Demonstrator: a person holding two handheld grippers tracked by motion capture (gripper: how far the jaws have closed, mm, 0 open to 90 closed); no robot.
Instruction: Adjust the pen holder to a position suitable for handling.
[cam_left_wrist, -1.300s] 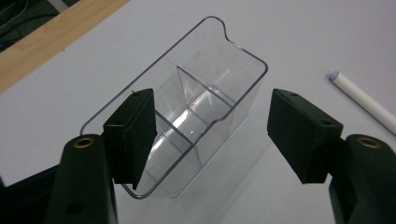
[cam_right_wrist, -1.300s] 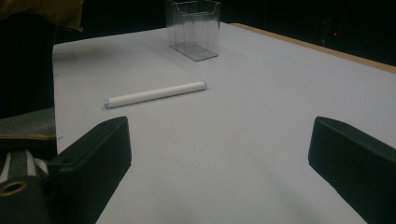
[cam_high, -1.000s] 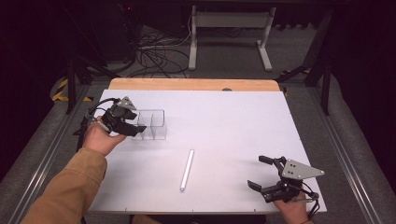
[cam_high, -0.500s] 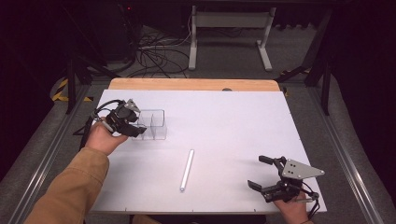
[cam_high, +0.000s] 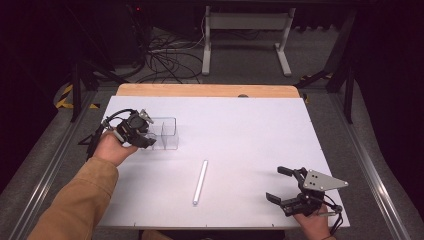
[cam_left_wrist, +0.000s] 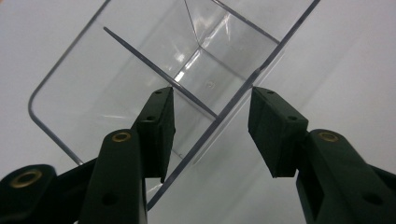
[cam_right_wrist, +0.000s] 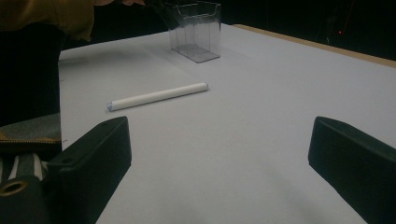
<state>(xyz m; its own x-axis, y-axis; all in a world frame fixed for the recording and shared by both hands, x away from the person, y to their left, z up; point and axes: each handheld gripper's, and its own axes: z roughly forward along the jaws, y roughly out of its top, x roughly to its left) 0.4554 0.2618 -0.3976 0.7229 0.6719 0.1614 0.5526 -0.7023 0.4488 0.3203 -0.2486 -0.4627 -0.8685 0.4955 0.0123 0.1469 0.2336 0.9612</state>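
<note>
Two compartments make up the clear plastic box (cam_high: 164, 133), split by a thin see-through divider, and both look empty as far as the left gripper view shows. It stands upright on the white table (cam_high: 250, 130), at the far left part of the sheet.

At the box's near-left end sits the left gripper (cam_high: 141, 131), its fingers (cam_left_wrist: 159, 130) straddling one clear side wall: one finger is inside the compartment, the other outside it. They are partly open and have just been closing, with the wall between them; a gap remains on the outer side, so the pads do not yet press on the plastic.

Low at the right edge of the table the right gripper (cam_high: 283, 186) rests, well apart from the box. Its fingers (cam_right_wrist: 91, 158) stand wide open, with nothing between them and bare table in front.

Ahead of the right fingers and to their left lies a white cylindrical stick (cam_high: 200, 182) flat on the table, between the two grippers and touching neither. The box stands farther off beyond it.

No label, brand or writing can be read on the box, the stick or the grippers
</note>
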